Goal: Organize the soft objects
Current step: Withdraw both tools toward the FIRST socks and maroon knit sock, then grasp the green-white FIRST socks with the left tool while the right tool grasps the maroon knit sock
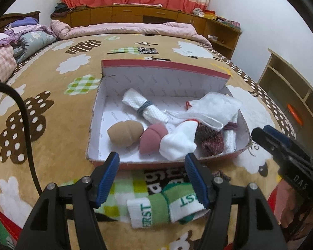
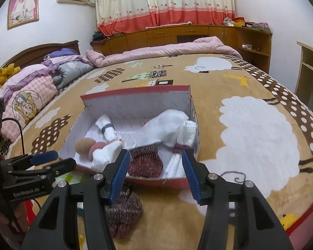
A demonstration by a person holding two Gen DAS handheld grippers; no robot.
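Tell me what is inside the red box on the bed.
The red box holds two rolled towels, tan, pink, white and maroon socks, and a white bag hiding whatever lies beneath.

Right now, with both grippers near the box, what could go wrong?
1. The left gripper stands open over the green sock roll, whose end lies under one finger; closing may catch only an edge and unroll it.
2. The box is crowded on its right side, so a drop there may pile up or spill.
3. The right gripper is close alongside; the two could collide.
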